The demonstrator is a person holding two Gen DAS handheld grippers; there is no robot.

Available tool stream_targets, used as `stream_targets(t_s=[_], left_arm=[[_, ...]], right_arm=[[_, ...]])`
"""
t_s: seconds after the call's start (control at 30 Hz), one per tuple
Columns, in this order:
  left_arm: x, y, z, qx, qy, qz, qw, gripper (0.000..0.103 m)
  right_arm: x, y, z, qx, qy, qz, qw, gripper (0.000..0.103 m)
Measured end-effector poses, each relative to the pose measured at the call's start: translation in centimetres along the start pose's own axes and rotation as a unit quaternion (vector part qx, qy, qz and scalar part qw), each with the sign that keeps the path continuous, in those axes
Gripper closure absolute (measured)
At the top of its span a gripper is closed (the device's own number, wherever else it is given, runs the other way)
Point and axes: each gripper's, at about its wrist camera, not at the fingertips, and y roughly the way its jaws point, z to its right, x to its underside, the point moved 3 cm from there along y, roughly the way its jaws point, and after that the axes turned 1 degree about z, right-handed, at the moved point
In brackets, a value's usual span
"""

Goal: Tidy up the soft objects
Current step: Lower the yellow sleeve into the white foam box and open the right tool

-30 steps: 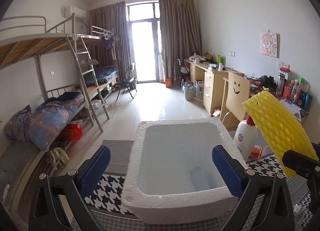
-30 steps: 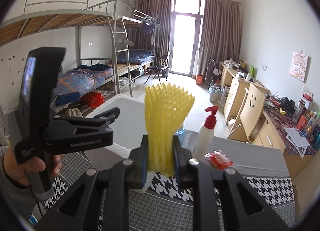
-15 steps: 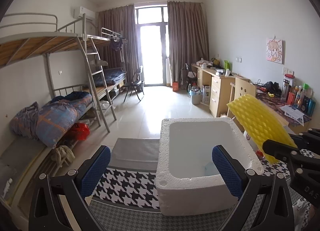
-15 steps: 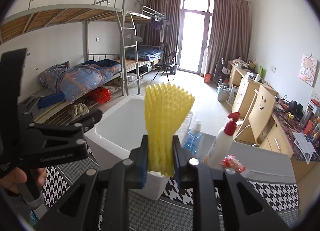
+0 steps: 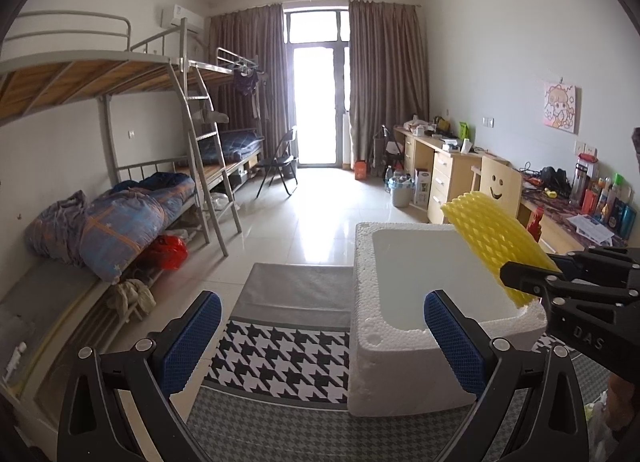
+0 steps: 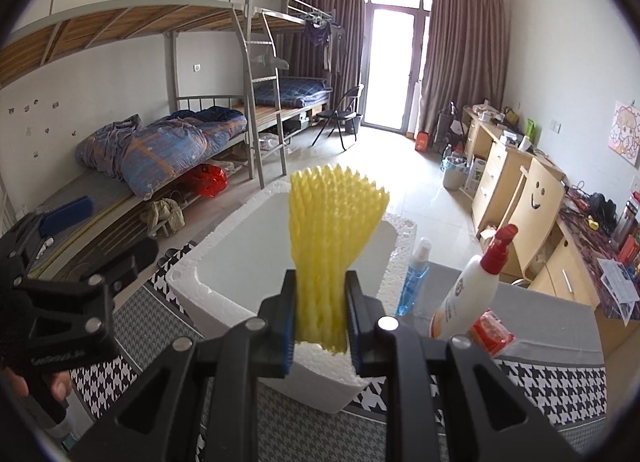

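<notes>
Right wrist view: you grip the yellow foam net (image 6: pixel 334 246) above the white foam box (image 6: pixel 240 262).

Your right gripper (image 6: pixel 320 326) is pinched nearly closed on the net's lower end, so the mesh fans upward ahead of the pads, over the box's near wall. A white pump bottle (image 6: pixel 468 298) and a blue spray bottle (image 6: pixel 414 282) stand just to its right. Your left gripper (image 5: pixel 320 338) stands wide open with nothing between its blue pads (image 5: pixel 192 338); the box sits ahead to its right on the houndstooth cloth (image 5: pixel 280 358).
</notes>
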Motion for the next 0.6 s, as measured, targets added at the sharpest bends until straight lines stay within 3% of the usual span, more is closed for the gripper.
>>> stream_targets(t_s=[0.5, 0.6], left_arm=[[0.5, -0.6, -2.3, -0.009, -0.02, -0.002, 0.9997, 0.001], [0.4, -0.5, -2.1, -0.008, -0.021, -0.003, 0.9997, 0.001]], right_arm=[[-0.5, 3.3, 0.5, -0.006, 0.031, -0.034, 0.999, 0.076], [-0.4, 3.6, 0.5, -0.009, 0.032, -0.044, 0.998, 0.048]])
